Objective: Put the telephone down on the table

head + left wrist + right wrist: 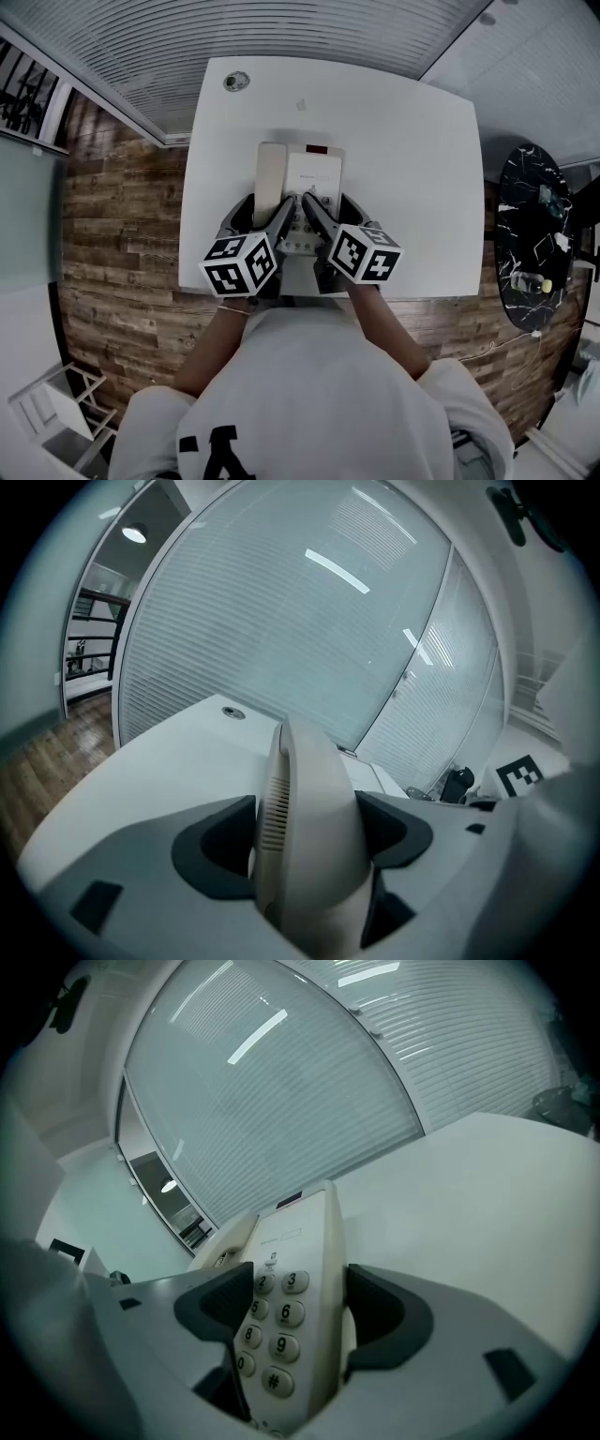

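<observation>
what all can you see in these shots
telephone: one, cream, number keys showing, over the table's middle
handset: one, cream, along the telephone's left side
table: one, white, below the telephone
round cap: one, grey, table's far left corner
side table: one, black marbled, off to the right
floor: wood planks, left of the table
left gripper: grey, shut on handset
right gripper: grey, shut on telephone
</observation>
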